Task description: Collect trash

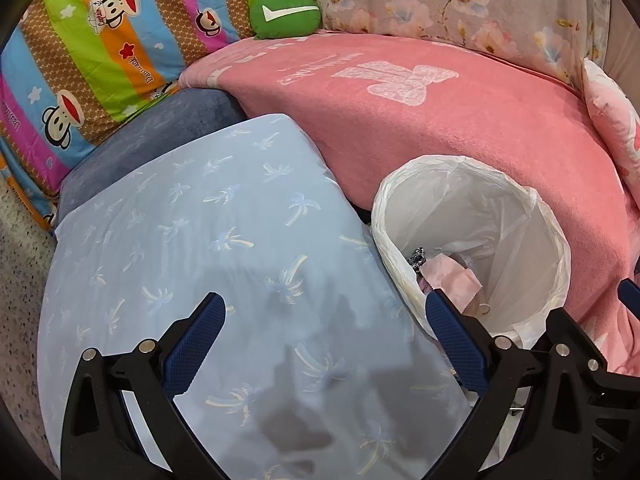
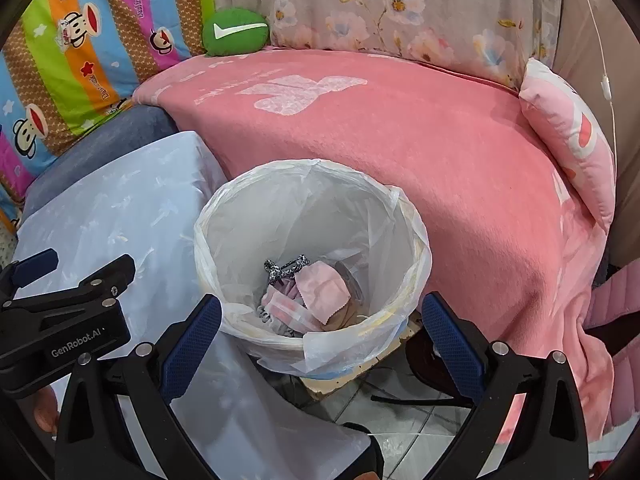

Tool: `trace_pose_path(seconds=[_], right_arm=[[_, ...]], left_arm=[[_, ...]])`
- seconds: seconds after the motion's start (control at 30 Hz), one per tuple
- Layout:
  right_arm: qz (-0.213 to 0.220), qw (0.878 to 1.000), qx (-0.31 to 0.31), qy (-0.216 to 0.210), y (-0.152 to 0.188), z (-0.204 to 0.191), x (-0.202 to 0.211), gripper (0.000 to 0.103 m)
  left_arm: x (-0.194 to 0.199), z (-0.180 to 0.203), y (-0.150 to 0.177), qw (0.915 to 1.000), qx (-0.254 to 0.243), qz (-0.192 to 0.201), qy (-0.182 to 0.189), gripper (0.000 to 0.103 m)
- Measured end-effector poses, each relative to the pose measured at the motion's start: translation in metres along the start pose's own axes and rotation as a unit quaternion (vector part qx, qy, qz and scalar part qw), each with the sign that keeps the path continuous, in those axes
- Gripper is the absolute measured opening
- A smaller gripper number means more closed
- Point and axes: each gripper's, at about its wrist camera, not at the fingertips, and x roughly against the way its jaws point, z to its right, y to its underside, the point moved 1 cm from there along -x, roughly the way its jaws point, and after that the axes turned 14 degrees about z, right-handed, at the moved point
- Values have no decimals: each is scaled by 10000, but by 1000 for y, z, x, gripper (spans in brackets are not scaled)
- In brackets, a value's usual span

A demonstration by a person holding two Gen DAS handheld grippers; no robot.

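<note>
A round trash bin lined with a white plastic bag [image 2: 224,216] stands between a pale blue cushion and a pink blanket; it also shows in the left wrist view [image 1: 556,240]. Inside lie pink wrappers [image 2: 324,288], a black-and-white patterned scrap [image 2: 276,270] and other crumpled trash. My right gripper [image 2: 320,322] is open and empty, just in front of and above the bin. My left gripper [image 1: 326,326] is open and empty over the blue cushion, left of the bin. The left gripper's body also shows in the right wrist view [image 2: 72,300].
A pale blue palm-print cushion [image 1: 200,248] lies left of the bin. A pink blanket [image 2: 440,152] covers the sofa seat behind. A green round pillow [image 2: 234,32], a striped monkey-print quilt [image 1: 80,60] and a pink pillow [image 2: 568,140] sit around. Tiled floor [image 2: 400,420] shows below.
</note>
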Motion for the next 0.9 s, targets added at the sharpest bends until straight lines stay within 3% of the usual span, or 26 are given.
trace_pose_path(seconds=[0.9], right_arm=[[-52, 9999, -55, 76, 1, 7, -1, 98]], left_arm=[[2, 0, 7, 10000, -1, -30, -55, 96]])
